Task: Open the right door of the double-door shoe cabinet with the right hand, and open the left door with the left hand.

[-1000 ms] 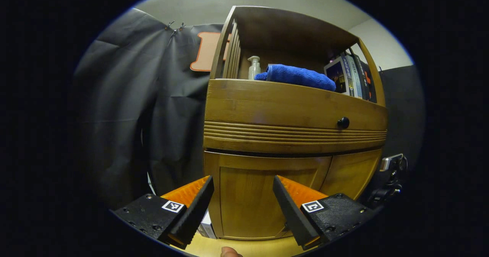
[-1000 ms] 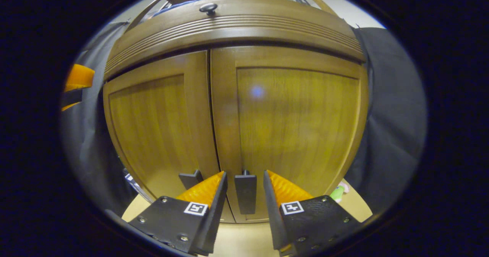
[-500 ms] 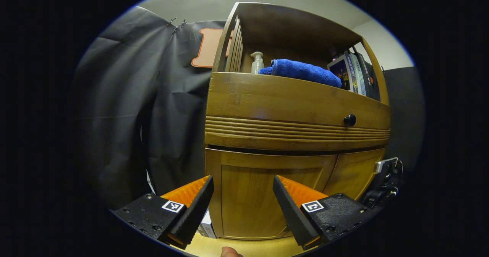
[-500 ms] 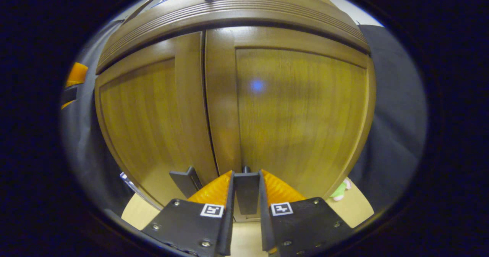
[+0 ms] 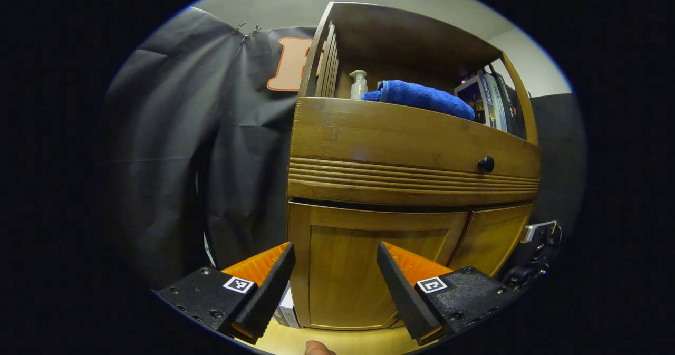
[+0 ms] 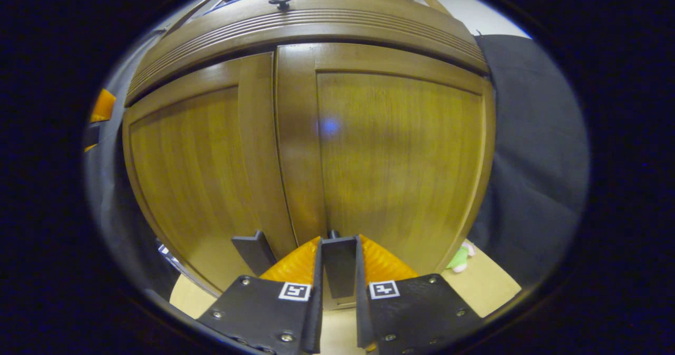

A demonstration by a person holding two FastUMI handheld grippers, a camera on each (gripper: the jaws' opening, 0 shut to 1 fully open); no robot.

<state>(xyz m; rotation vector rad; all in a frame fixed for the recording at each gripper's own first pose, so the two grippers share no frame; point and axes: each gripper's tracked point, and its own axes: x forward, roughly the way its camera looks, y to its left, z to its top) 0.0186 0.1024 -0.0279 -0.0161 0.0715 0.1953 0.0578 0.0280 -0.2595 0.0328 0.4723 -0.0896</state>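
The wooden shoe cabinet has two doors side by side. In the right gripper view the right door (image 6: pixel 401 154) and the left door (image 6: pixel 190 175) meet at a narrow seam, each with a dark flat handle low down. My right gripper (image 6: pixel 338 241) is shut on the right door's handle (image 6: pixel 339 268), one finger on each side. The left door's handle (image 6: pixel 254 250) stands free beside it. In the left gripper view my left gripper (image 5: pixel 335 247) is open and holds nothing, a short way in front of the left door (image 5: pixel 364 270). The right gripper (image 5: pixel 535 252) shows at the cabinet's far side.
Above the doors runs a drawer with a round knob (image 5: pixel 485 164). The open shelf holds a blue towel (image 5: pixel 427 95), a pump bottle (image 5: pixel 359 83) and books (image 5: pixel 493 107). A small box (image 5: pixel 287 313) and a green toy (image 6: pixel 456 257) lie on the pale floor (image 6: pixel 490 291).
My right gripper went from open around the right door's handle to shut on it. The left gripper stayed open and drifted only slightly.
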